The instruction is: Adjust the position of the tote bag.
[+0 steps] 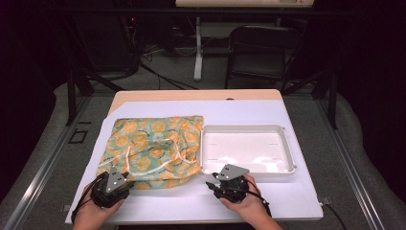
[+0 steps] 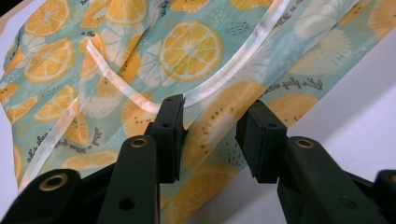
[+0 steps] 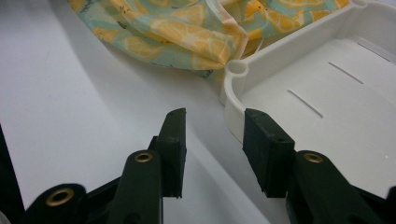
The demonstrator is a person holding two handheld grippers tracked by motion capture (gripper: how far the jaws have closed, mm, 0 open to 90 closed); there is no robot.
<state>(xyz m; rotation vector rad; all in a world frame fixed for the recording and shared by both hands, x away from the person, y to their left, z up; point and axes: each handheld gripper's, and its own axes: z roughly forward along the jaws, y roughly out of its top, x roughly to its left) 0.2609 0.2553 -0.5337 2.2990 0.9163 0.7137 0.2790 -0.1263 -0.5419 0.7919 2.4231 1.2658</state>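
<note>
A teal cloth bag printed with orange slices lies flat on the left half of the white table cover, its white drawstring looped across the top. My left gripper sits at the bag's near edge. In the left gripper view its jaws stand apart over that edge, with fabric and the drawstring between them and no pad pressing. An empty white tray lies to the bag's right. My right gripper rests open just before the tray's near left corner, with nothing between its fingers.
The white cover ends close in front of both hands, and bare wooden tabletop shows at the far edge. A dark chair and a stand leg are on the floor beyond. The bag's crumpled right side touches the tray's left wall.
</note>
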